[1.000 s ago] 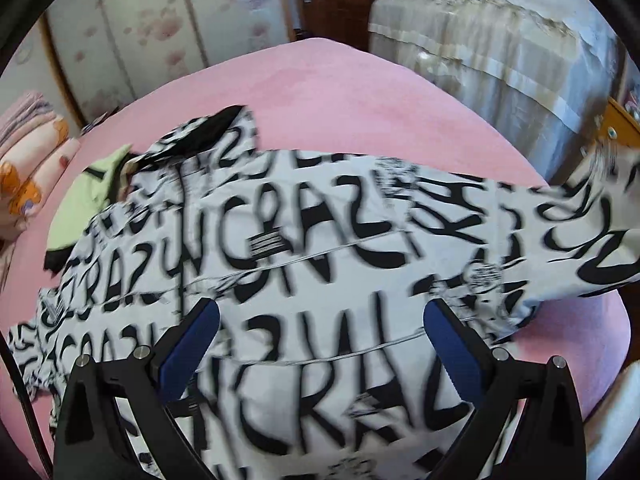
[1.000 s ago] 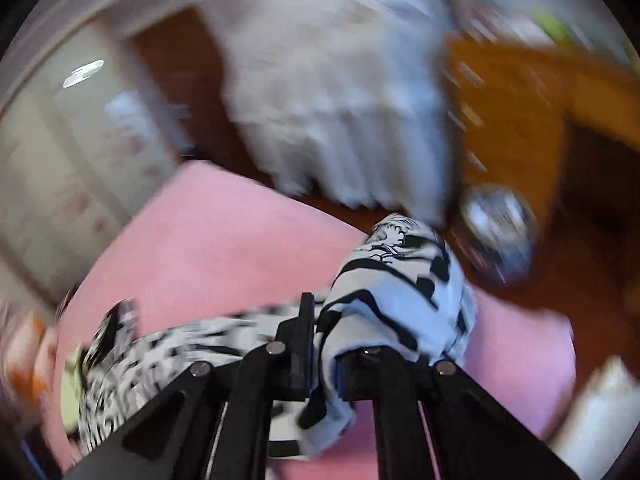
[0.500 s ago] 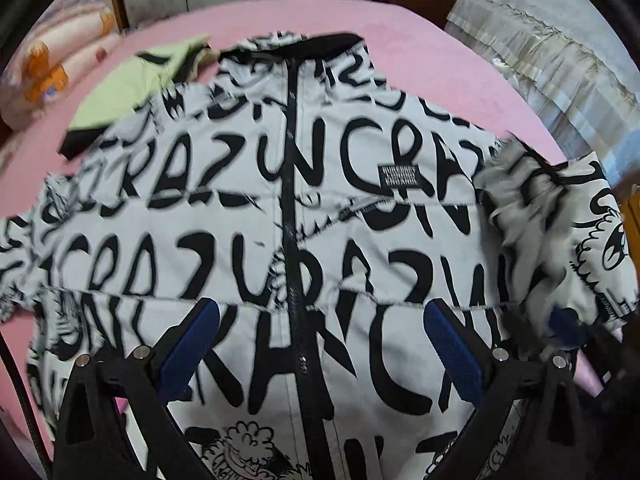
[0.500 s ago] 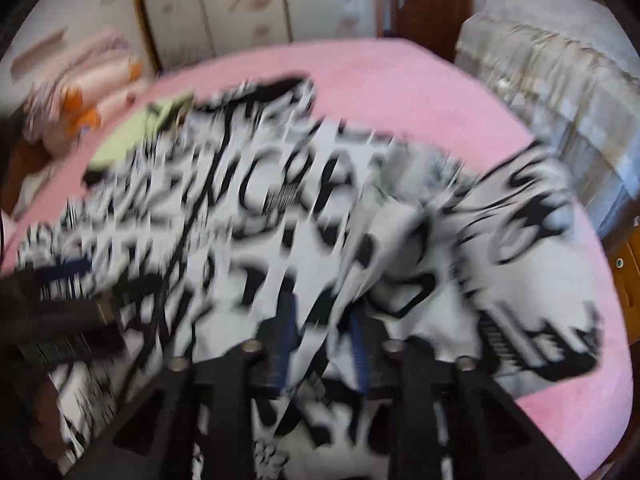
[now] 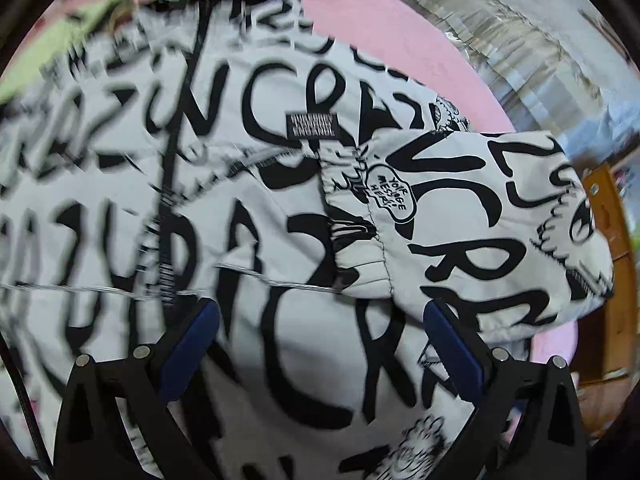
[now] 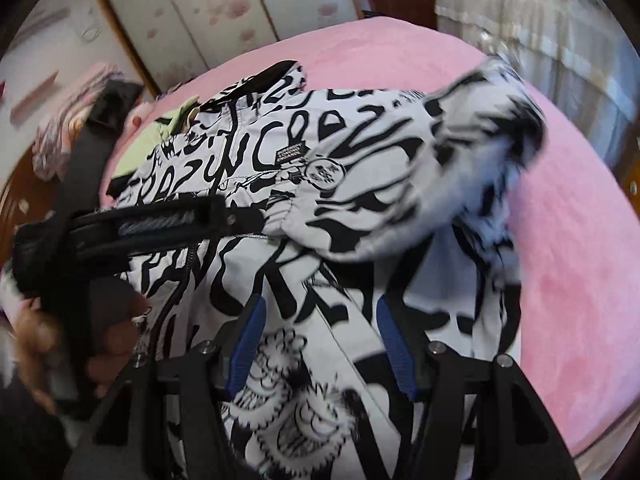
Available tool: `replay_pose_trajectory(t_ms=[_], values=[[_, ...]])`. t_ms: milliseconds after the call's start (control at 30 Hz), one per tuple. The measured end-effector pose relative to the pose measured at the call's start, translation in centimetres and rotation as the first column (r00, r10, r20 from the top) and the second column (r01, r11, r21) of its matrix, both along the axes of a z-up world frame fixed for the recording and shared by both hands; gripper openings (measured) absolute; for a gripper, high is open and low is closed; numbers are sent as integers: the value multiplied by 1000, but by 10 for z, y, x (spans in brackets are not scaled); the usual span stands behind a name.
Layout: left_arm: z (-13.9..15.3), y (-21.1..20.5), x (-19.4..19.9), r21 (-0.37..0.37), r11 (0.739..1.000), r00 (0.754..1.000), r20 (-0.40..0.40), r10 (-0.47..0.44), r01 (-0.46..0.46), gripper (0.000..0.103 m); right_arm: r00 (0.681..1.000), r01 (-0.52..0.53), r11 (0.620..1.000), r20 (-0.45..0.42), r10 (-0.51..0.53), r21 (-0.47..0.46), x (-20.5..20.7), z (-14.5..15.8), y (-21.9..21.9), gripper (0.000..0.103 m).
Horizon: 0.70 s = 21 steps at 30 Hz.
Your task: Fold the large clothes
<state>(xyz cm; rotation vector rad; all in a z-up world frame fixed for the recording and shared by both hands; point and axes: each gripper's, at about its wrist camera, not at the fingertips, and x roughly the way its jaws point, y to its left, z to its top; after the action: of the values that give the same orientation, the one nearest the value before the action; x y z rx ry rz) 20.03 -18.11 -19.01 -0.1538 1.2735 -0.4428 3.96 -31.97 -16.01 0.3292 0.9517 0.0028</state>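
A white jacket with black lettering [image 5: 248, 216] lies front up on the pink bed [image 5: 380, 20]; it also shows in the right wrist view [image 6: 248, 168]. Its right sleeve [image 5: 472, 216] is folded over onto the chest, with the cuff near the zipper side; in the right wrist view the sleeve [image 6: 400, 184] looks blurred. My left gripper [image 5: 320, 344] is open and empty just above the jacket's lower front. My right gripper [image 6: 320, 340] is open and empty above the jacket's hem. The left gripper [image 6: 132, 228] and the hand holding it show at the left of the right wrist view.
A light green garment [image 6: 136, 152] lies by the jacket's far left shoulder. A bed with a pale frilled cover [image 5: 540, 52] stands to the right. A wooden cabinet [image 5: 612, 240] is at the right edge. Wardrobe doors [image 6: 224, 12] stand behind the bed.
My right gripper carried the sleeve over the jacket's front and let it go; its jaws now stand open. My left gripper moved closer over the jacket and stayed open.
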Motion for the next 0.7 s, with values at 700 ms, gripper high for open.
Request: replay_pose_trajectory(t_ms=[700], values=[[-30, -37, 36, -148, 989, 998, -65, -6, -4, 83, 998, 62, 995, -20, -61, 77, -17, -12, -15, 58]])
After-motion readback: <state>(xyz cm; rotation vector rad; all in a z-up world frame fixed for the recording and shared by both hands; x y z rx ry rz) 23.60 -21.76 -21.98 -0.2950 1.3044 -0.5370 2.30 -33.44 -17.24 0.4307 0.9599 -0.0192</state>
